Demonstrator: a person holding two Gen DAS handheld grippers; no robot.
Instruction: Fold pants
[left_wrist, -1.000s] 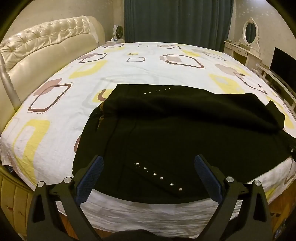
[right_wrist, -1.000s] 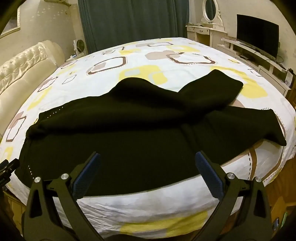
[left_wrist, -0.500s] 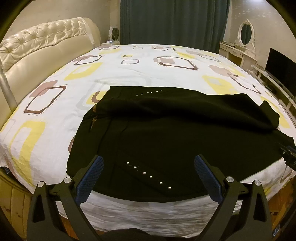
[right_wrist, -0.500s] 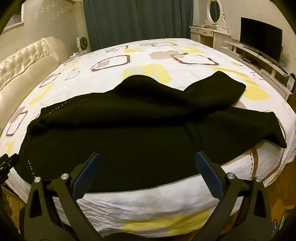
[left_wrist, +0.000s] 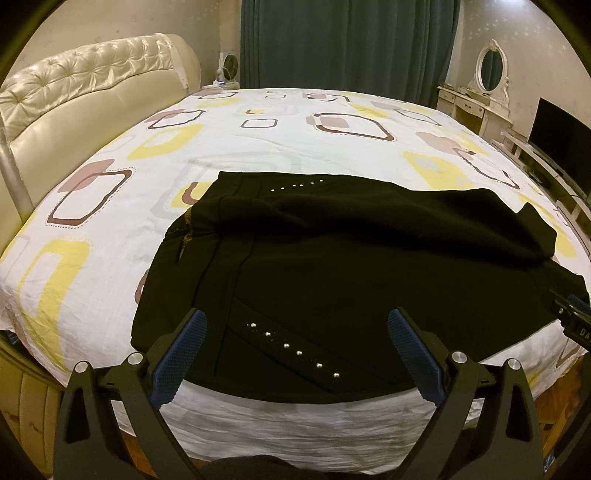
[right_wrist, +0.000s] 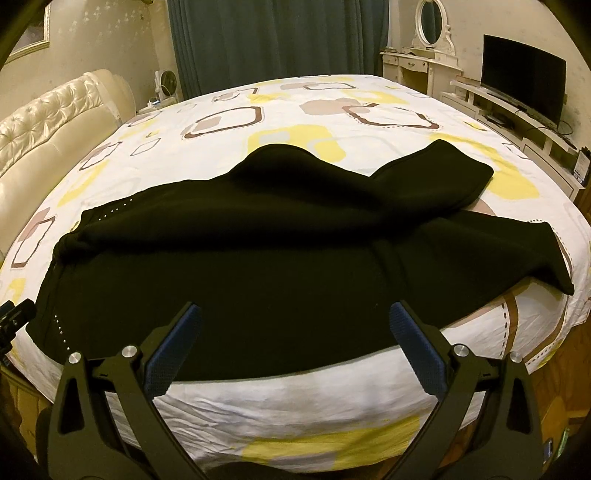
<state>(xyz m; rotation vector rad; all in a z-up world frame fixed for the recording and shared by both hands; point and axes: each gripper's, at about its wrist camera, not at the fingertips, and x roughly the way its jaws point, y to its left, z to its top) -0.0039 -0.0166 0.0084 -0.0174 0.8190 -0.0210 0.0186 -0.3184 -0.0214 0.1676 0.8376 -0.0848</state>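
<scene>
- The black pants (left_wrist: 332, 280) lie spread along the near edge of the bed (left_wrist: 280, 136), on its white sheet with yellow and brown shapes.
- The waist end is toward the bed's left side, near the headboard (left_wrist: 85, 99); the legs run toward the right side.
- The far leg (right_wrist: 436, 181) lies loosely bunched across the top of the near one, and its end angles away toward the middle of the bed.
- The near leg (right_wrist: 517, 251) ends close to the near right corner of the bed.
- Two rows of small silver studs (left_wrist: 291, 349) show on the pants, one near the near edge, one at the far side of the waist.
- The left gripper (left_wrist: 295, 354) hangs just off the near edge, over the waist end; its jaws are spread wide and hold nothing.
- The right gripper (right_wrist: 295, 343) hangs off the near edge by the middle of the pants, jaws also spread wide and empty.
- Neither gripper touches the cloth.
- A dark curtain (left_wrist: 347, 44), a dressing table (right_wrist: 421, 66) with an oval mirror and a television (right_wrist: 522, 77) stand beyond the bed.
</scene>
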